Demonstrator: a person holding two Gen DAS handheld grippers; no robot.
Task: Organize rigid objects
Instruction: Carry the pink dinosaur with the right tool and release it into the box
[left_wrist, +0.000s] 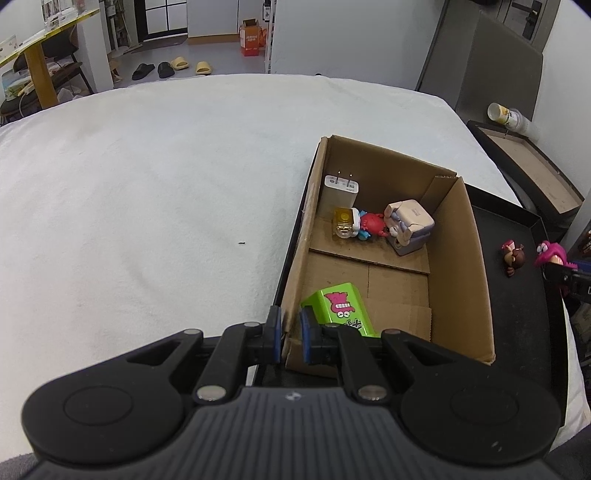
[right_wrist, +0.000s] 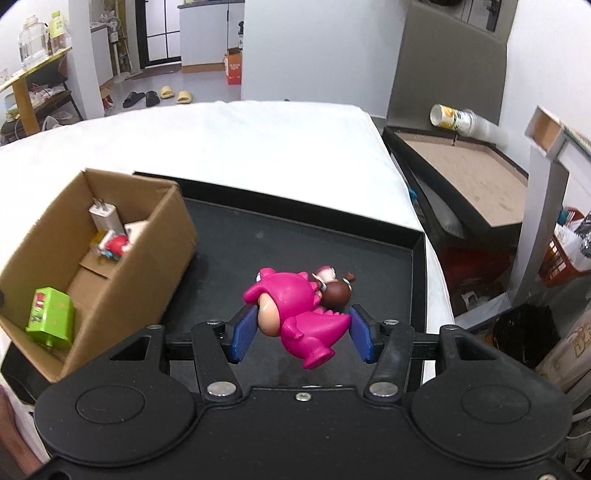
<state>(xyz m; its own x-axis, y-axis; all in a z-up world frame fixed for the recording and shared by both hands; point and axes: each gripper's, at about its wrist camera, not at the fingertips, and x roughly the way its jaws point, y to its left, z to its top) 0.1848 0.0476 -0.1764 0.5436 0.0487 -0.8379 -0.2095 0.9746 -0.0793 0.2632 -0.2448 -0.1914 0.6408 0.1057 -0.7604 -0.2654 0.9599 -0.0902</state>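
Because the task is to gather loose rigid things into one place, the open brown cardboard box (right_wrist: 110, 236) stands inside the shallow black tray (right_wrist: 417, 251) on the white-covered bed (left_wrist: 147, 184), its top clear for dropping items in. The left gripper (left_wrist: 289, 334) has its blue-padded jaws pinched on the box's near-left wall, one pad outside and one inside, which in all likelihood steadies the light carton so that it does not slide or tip. Already inside lie a glossy green rectangular box with a pink cartoon print (left_wrist: 341, 308) near the front, and at the far end a white wall charger with two prongs (left_wrist: 341, 192), a small yellow translucent block (left_wrist: 343, 221), a red and blue toy figure (left_wrist: 371, 225) and a beige folded plastic robot-like toy (left_wrist: 408, 225), bunched together.

The right gripper (right_wrist: 301, 334) clamps its blue pads on the flanks of a magenta dinosaur-suited plastic figurine (right_wrist: 295, 306), held across the body above the tray floor, just right of the box. A small brown-haired figurine (right_wrist: 336, 291) lies on the tray just beyond it; whether the two touch cannot be told. It appears to be the last loose piece on the tray.
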